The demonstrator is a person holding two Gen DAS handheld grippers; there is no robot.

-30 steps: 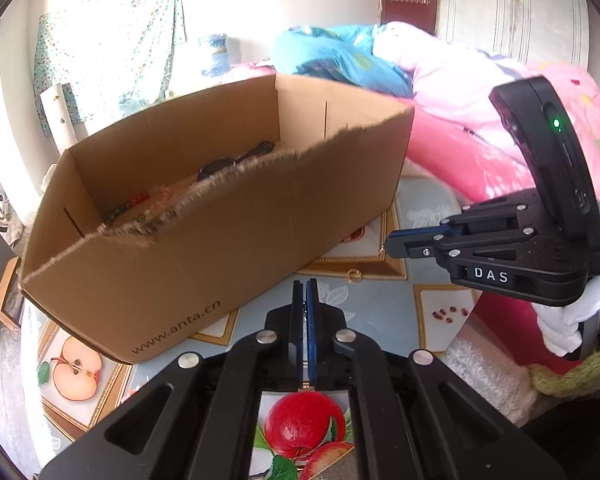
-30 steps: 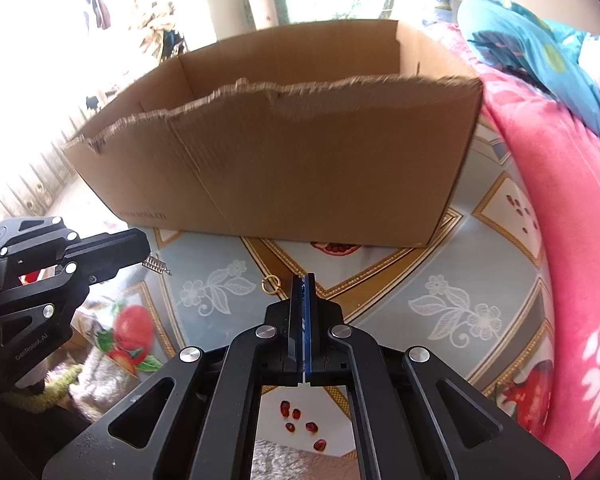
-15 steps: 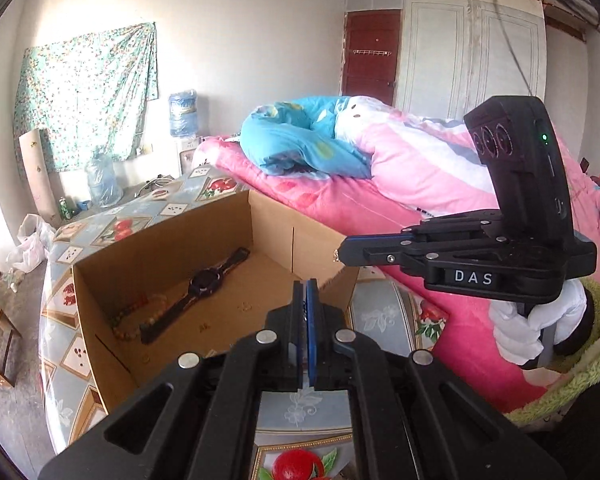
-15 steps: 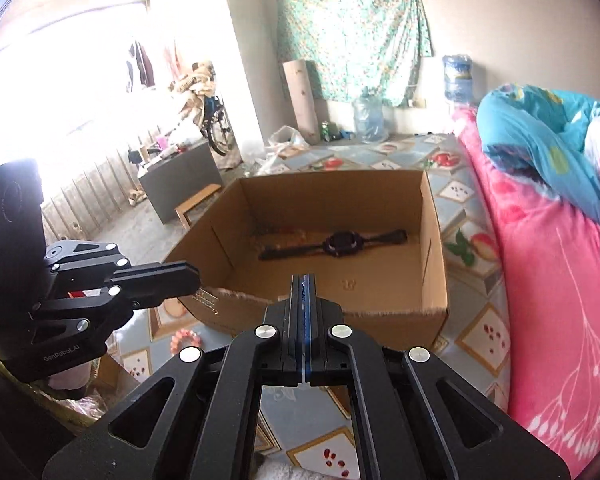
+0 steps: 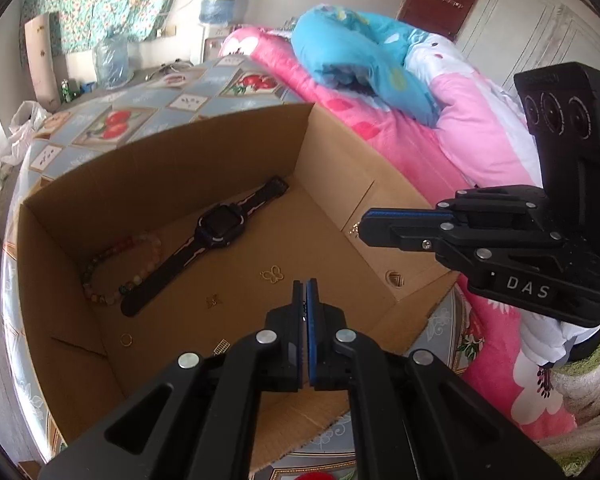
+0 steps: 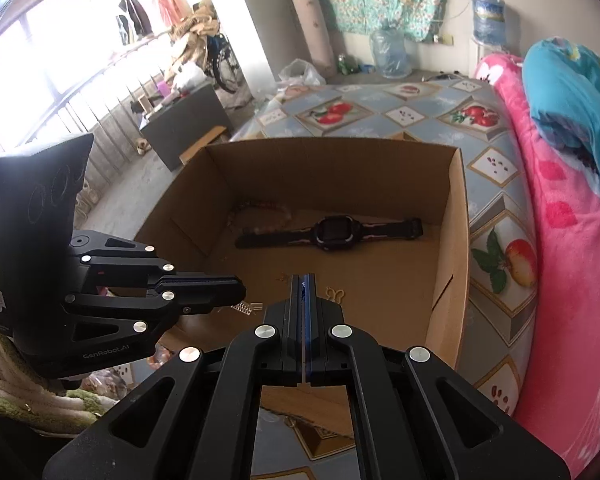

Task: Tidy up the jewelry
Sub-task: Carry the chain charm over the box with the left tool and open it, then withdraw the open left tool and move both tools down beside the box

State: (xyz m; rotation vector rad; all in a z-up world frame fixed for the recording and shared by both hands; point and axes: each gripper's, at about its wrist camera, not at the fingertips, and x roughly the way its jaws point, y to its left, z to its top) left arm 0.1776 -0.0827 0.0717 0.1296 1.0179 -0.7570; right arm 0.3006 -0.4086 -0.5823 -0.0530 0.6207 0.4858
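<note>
Both grippers hang above an open cardboard box [image 5: 100, 184] that sits on a fruit-patterned cloth [image 6: 496, 248]. The left gripper [image 5: 305, 285] has its jaws pressed together; a small pale linked piece [image 6: 247, 308] hangs at its tip in the right wrist view, though whether it is pinched cannot be told for sure. The right gripper [image 6: 302, 278] is likewise closed, with a tiny gold piece [image 5: 354, 230] dangling at its tip in the left wrist view.

Ahead of and below the left gripper, on the box floor, lies a black watch [image 5: 216, 232] stretched flat, with a bead bracelet [image 5: 116, 268] just beside it on its far-left side, partly under the strap. Nearer the left gripper lie a gold butterfly charm [image 5: 272, 275], a smaller gold charm [image 5: 213, 301], a gold ring [image 5: 126, 339] and a small comb-like clip [image 5: 220, 347], all apart from each other. A pink quilt [image 5: 460, 136] lies to the right of the box. A white-gloved hand [image 5: 548, 340] holds the right gripper.
</note>
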